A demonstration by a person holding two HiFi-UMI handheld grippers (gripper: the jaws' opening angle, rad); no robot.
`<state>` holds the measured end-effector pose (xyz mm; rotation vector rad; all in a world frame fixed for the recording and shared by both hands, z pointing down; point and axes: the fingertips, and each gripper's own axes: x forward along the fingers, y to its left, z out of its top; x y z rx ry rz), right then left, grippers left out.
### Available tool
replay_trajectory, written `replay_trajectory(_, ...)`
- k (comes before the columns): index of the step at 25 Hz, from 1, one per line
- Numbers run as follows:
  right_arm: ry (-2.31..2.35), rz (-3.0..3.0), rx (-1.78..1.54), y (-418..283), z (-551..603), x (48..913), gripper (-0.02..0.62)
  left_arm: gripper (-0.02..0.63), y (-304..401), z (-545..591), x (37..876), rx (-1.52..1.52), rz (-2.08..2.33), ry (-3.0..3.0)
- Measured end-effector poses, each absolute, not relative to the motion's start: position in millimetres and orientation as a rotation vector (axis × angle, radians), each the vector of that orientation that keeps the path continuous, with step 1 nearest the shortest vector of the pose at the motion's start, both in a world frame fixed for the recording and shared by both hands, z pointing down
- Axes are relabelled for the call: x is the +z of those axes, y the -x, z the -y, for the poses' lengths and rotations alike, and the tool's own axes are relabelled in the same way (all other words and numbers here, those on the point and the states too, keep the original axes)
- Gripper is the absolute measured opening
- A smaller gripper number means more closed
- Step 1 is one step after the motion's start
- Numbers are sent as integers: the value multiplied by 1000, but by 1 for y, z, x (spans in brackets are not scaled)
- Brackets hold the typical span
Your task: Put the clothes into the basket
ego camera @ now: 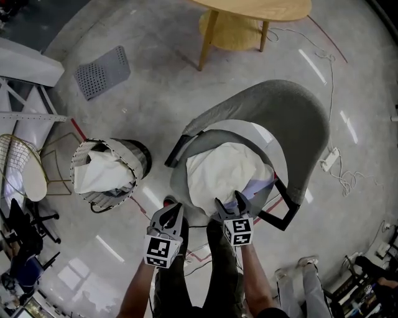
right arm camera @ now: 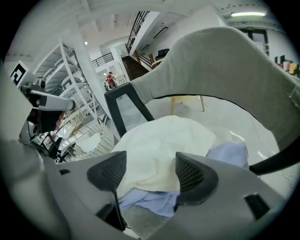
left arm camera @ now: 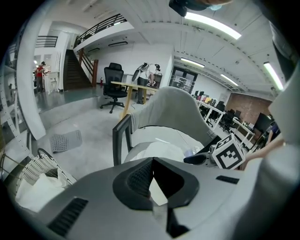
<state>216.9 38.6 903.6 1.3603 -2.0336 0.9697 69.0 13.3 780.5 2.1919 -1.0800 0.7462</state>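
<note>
1. Head view: the top edge cuts off the wooden table (ego camera: 261,9), and the bottom edge cuts off the person's forearms.
2. The white garment (ego camera: 227,171) covers most of the seat of the grey chair (ego camera: 298,118). Only a corner of the blue garment (ego camera: 264,182) shows beneath its right side. How far the blue garment runs underneath cannot be told.
3. The right gripper (right arm camera: 145,171) has its jaws spread wide over the near edge of both garments. The pads press on neither.
4. The left gripper (left arm camera: 152,161) has its jaws pressed together at the tips and is empty. It sits just beside the chair's front left edge.
5. The basket (ego camera: 134,158) stands on the floor to the left of the chair, apart from it. A white cloth (ego camera: 96,171) hides its inside.
6. A strip of bare floor (ego camera: 158,99) separates the basket from the chair's dark arm. A grey perforated mat (ego camera: 102,71) lies well beyond the basket.
</note>
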Motion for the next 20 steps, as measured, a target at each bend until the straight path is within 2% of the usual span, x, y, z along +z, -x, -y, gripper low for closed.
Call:
replay_trajectory(15, -1346, 1962, 993, -214, -34, 955, 325, 8, -64, -17, 822, 759, 1081, -2152)
replay_trajectory(20, -1302, 1942, 976, -214, -30, 955, 175, 7, -59, -17, 818, 742, 1100, -2146)
